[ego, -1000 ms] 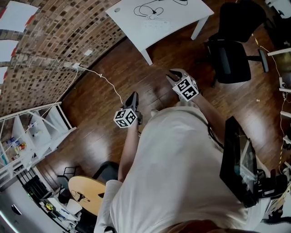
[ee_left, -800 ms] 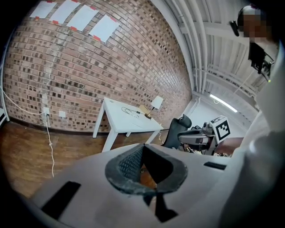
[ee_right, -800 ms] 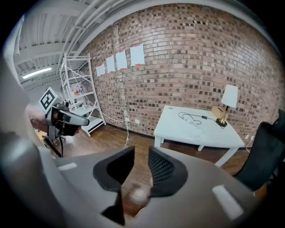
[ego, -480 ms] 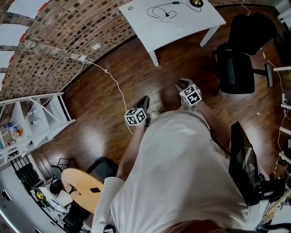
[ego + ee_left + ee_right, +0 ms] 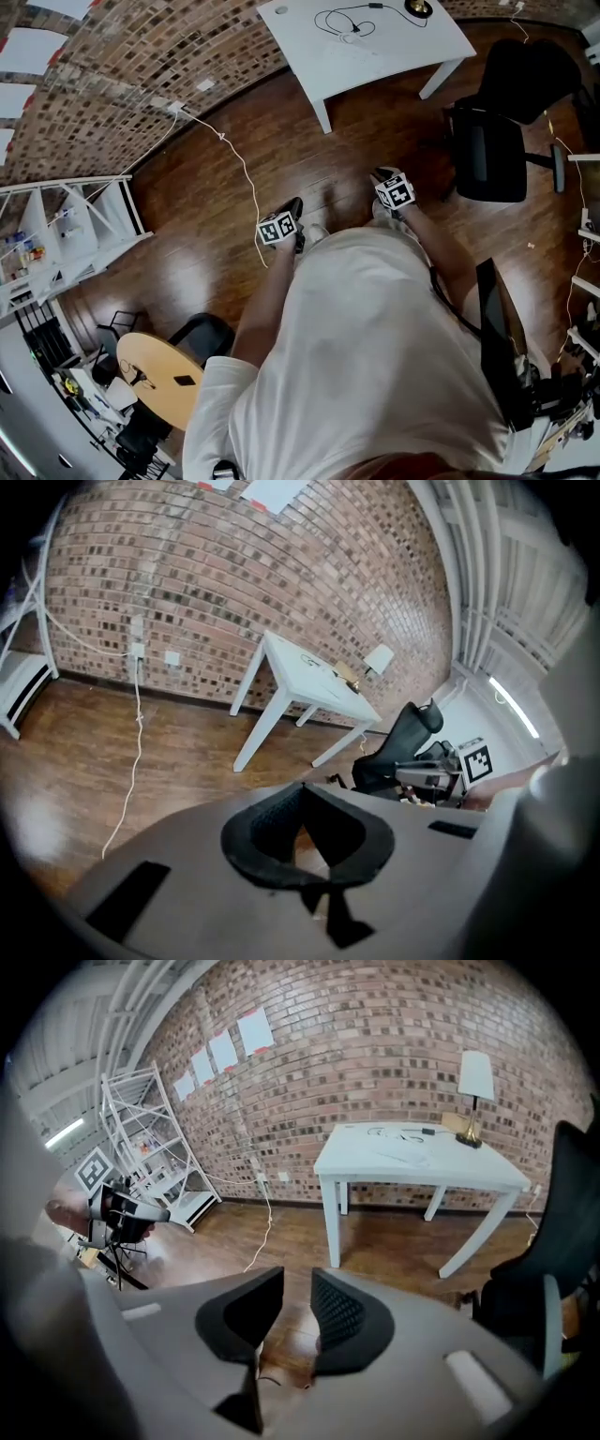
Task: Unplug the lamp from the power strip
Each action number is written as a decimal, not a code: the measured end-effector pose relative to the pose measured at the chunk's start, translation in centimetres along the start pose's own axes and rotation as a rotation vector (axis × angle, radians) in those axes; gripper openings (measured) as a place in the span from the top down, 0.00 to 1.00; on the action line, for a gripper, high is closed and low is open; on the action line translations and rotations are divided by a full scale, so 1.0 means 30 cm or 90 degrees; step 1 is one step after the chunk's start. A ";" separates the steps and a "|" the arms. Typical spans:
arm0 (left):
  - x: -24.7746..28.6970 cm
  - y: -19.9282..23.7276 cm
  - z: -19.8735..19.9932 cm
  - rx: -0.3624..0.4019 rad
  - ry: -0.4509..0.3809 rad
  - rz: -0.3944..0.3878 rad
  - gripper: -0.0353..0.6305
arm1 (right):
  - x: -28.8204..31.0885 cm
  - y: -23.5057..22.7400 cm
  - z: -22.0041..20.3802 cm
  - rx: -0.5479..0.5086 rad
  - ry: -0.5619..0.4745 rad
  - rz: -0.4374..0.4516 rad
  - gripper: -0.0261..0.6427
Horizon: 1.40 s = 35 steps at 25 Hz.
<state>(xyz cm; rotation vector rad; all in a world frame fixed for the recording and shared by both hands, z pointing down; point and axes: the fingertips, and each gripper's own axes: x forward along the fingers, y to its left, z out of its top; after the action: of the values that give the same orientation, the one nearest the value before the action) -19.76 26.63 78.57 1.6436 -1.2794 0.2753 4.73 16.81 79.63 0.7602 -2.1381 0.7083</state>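
The lamp stands at the right end of the white table, white shade on a brass stem; only its base shows in the head view. A black cord loops across the tabletop. I cannot make out the power strip. My left gripper hangs in front of the person's body, far short of the table, its jaws shut on nothing. To its right, my right gripper is open, with only floor showing between its pads.
A white cable runs from a wall socket across the wooden floor. A black office chair stands right of the table. White shelving lines the brick wall on the left, and a round wooden table is behind.
The head view has swung, so the table and chair sit further right in it. Both grippers stay held in front of the body, jaws unchanged.
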 end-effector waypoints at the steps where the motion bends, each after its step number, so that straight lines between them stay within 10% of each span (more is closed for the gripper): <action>1: -0.003 0.022 -0.010 -0.022 -0.001 0.009 0.94 | 0.010 -0.013 -0.031 0.008 0.013 -0.002 0.83; 19: -0.078 0.172 -0.214 -0.055 0.073 0.074 0.94 | -0.016 -0.132 -0.204 0.092 0.070 -0.050 0.83; 26: -0.078 0.123 -0.128 -0.125 0.003 0.049 0.94 | -0.049 -0.126 -0.164 0.067 0.072 -0.059 0.83; 35: -0.095 -0.205 0.237 0.058 -0.090 -0.024 0.94 | -0.244 -0.002 0.323 -0.002 -0.074 -0.023 0.83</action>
<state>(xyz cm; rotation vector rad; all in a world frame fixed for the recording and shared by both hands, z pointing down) -18.47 22.38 69.80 1.7896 -1.3565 0.1985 4.34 12.27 68.36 0.8548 -2.2242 0.6559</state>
